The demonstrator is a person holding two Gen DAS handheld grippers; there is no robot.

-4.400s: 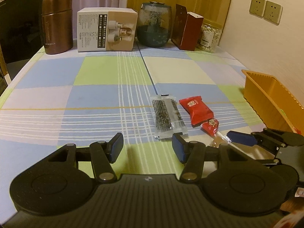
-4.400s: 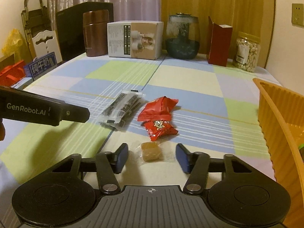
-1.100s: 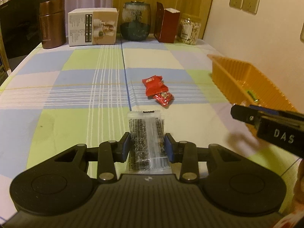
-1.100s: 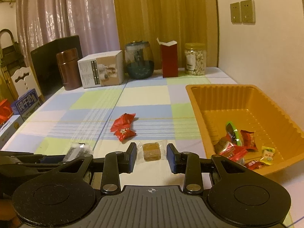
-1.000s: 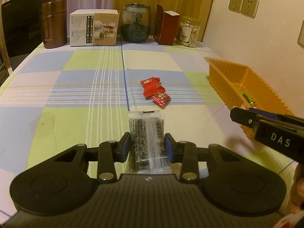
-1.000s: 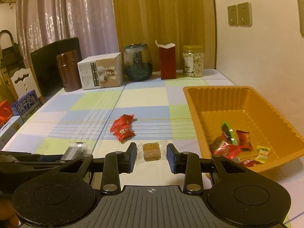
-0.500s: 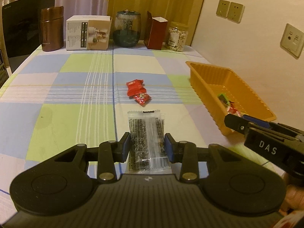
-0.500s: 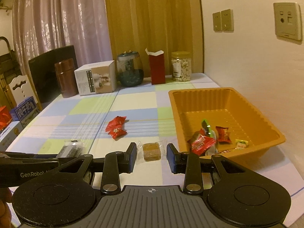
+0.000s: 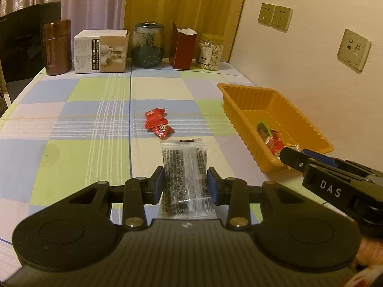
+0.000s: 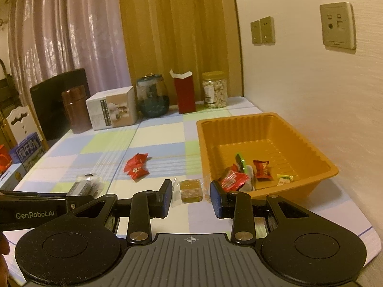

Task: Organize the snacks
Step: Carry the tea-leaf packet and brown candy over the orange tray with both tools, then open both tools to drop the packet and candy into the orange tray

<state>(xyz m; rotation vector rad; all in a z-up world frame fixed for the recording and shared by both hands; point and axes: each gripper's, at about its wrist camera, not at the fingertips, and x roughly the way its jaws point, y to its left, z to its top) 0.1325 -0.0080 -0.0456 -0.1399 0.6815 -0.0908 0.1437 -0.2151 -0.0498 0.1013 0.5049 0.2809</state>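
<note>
The left gripper (image 9: pixel 185 185) pinches a clear packet (image 9: pixel 184 179) above the table's (image 9: pixel 95 143) near edge. The right gripper (image 10: pixel 191 197) pinches a brown candy (image 10: pixel 191 190) beside the orange tray (image 10: pixel 299 138) at the right edge.

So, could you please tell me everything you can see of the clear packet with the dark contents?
The clear packet is a flat, oblong pouch of transparent film with crimped ends, dark grainy contents and a white barcode label at its near end. It is clamped at mid-length between the blue pads of the left hand-held gripper, lengthwise along the fingers, its far end pointing towards the red snacks on the checked tablecloth. It looks lifted off the cloth.
</note>
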